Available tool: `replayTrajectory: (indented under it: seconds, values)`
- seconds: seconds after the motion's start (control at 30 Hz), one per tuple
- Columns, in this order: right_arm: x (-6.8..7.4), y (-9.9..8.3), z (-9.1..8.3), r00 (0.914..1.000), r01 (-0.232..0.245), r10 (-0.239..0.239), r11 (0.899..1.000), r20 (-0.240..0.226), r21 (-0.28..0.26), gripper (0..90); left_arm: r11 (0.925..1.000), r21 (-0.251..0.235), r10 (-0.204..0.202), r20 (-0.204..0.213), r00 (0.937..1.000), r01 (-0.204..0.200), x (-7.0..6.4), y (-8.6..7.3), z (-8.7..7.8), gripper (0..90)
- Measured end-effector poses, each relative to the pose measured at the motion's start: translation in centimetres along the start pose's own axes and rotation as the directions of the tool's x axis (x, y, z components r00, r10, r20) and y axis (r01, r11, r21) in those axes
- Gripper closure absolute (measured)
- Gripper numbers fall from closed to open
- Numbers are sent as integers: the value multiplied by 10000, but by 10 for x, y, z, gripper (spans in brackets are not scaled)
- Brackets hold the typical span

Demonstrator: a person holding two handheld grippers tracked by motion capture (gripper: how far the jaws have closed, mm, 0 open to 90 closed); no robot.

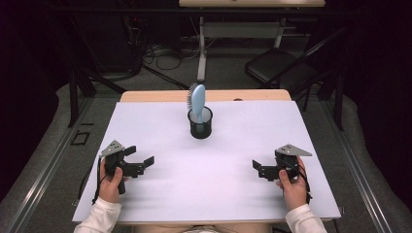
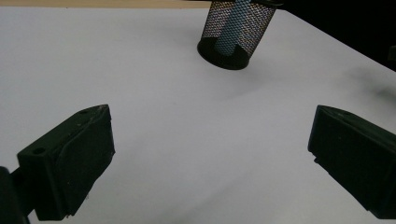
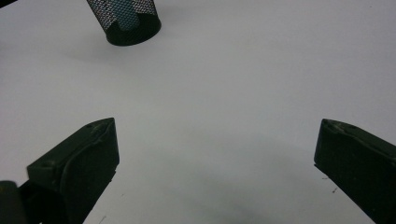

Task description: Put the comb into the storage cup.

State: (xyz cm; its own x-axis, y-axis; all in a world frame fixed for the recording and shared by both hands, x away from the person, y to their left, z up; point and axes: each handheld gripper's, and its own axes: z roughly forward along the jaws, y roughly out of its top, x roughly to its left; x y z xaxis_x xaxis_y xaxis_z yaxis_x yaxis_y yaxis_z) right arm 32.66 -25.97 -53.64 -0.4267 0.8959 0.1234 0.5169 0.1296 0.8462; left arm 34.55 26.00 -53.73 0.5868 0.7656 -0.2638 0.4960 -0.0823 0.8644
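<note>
Light blue hairbrush (image 1: 197,100) stands handle-down in a black mesh cup (image 1: 200,125) at upper centre of the high view, on the white board (image 1: 145,121); its bristled head rises clear of the rim there, while both gripper views cut off above the mesh and show just the blue handle (image 2: 230,29) through it. Left gripper (image 1: 141,159) at lower left and right gripper (image 1: 257,170) at lower right both sit wide open, holding nothing, well apart from the cup.

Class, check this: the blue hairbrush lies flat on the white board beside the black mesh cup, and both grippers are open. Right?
Not quite. The blue hairbrush stands upright inside the black mesh cup, handle down, as the high view shows. Both the left gripper and right gripper are indeed open.
</note>
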Motion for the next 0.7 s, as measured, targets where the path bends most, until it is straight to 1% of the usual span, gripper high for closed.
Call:
replayTrajectory:
  seconds: [0.7]
  values:
    - [-1,-1,0,10000,8,-8,10000,28,4,0,10000,13,-6,17,10000,6,0,0,0,6]
